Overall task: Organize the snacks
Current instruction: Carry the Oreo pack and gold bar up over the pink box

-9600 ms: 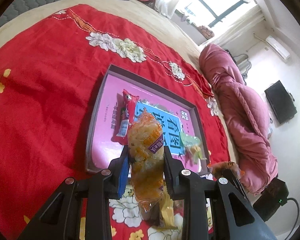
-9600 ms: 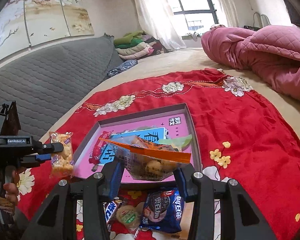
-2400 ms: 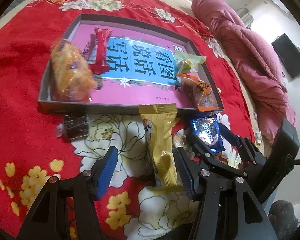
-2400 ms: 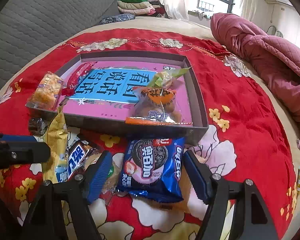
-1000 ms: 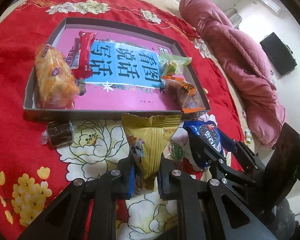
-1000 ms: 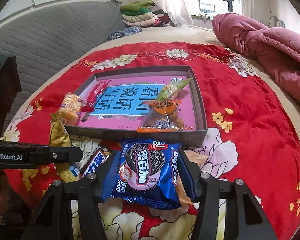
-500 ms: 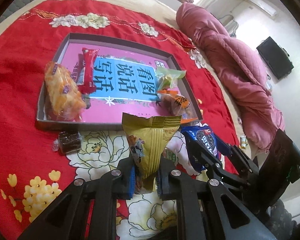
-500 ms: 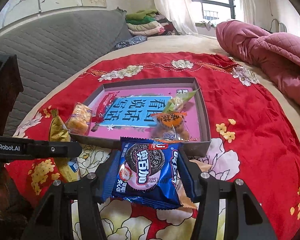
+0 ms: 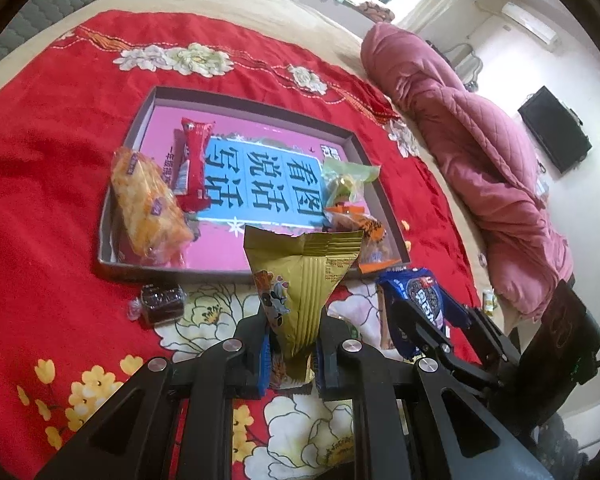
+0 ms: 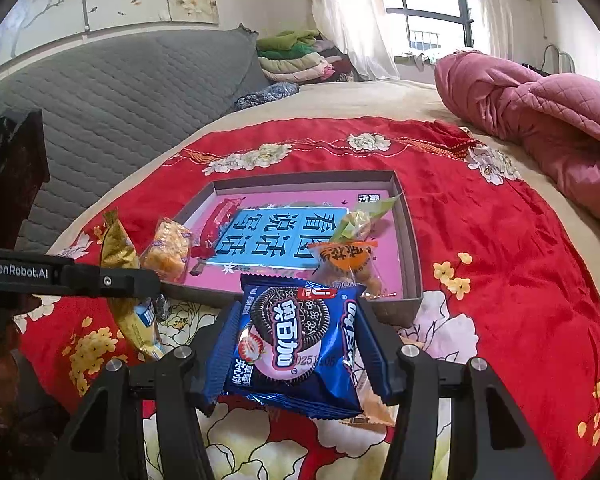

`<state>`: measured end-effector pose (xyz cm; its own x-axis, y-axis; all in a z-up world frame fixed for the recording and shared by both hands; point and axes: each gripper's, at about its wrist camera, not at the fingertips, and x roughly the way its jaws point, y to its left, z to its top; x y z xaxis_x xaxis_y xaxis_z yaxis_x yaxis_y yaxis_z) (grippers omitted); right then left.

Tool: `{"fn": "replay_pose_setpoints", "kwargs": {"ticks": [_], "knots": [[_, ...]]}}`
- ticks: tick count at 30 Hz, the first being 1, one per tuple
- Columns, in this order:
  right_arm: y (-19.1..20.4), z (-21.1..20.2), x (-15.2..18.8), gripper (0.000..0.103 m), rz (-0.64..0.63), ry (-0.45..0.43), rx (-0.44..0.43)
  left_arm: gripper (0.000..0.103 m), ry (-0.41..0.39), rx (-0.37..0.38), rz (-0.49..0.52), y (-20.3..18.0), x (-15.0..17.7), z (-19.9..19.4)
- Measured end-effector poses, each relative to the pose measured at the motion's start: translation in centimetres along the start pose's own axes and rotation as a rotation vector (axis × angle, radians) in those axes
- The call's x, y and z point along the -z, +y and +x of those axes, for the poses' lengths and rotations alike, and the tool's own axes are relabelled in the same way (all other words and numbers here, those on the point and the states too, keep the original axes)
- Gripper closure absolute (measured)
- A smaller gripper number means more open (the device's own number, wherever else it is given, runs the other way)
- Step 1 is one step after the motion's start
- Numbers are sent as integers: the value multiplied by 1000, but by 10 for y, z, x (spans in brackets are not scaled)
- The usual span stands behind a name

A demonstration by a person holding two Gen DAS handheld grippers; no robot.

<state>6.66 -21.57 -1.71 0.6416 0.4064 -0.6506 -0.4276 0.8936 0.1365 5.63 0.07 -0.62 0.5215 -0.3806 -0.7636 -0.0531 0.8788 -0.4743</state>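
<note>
Snacks in both tongs, more lying in the box beyond. Left gripper (image 9: 291,354): jaws pinched nearly together on the lower end of a gold snack packet (image 9: 304,280), which stands upright above the blue pads, its crimped top flaring wide; held clear of the red floral cloth (image 9: 40,240). Right gripper (image 10: 296,344): jaws partway open, clamped on both side edges of a blue sandwich-cookie packet (image 10: 296,340), printed face up, also lifted off the cloth. An orange-tan wrapper edge (image 10: 374,404) pokes out under the blue packet; whether it is gripped too, cannot tell. In the right wrist view the left gripper comes in from the left edge, gold packet hanging from it. On the cloth just in front of the box's near wall, a small dark wrapped sweet (image 9: 161,302). Next, the shallow grey box (image 9: 236,102) with pink and blue printed floor. Inside, along the left: an orange crisp-like snack bag (image 9: 148,204), leaning over the side wall, with a red wrapped bar (image 9: 194,162) just beside it. Along the right: a clear bag with orange label (image 10: 346,262) at the near corner, a green-topped clear bag (image 9: 346,182) behind it, touching. Beyond the cloth to the right, a pink quilt (image 9: 480,152) bundled on the bed; at the far side, a grey padded headboard (image 10: 112,92) and folded bedding (image 10: 296,58) near the window.
</note>
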Motion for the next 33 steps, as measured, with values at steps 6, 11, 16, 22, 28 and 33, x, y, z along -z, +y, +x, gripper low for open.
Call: {"fn": "replay_pose_setpoints", "kwargs": {"ticks": [6,11,16,22,28,33], "knots": [[0,1,-1,47,-2,-5,6,87,-28,-2,-6,2,-6,-5],[0,1,-1,47,-3,-7,13,87,-54,1,-17,4,-14,-8],[0,2,-2,47,-3,-9,19,87,-79,0,-18,4,-22,-11],[0,4,-2,47,-3,-7,26,87,-95,-8,-28,9,-31,-11],[-1,7,-5,47,-2,-13,37,87,-108,-7,-53,17,-41,-8],[1,9,-12,47,-2,-27,46,87,-122,-2,-62,20,-48,-3]]}}
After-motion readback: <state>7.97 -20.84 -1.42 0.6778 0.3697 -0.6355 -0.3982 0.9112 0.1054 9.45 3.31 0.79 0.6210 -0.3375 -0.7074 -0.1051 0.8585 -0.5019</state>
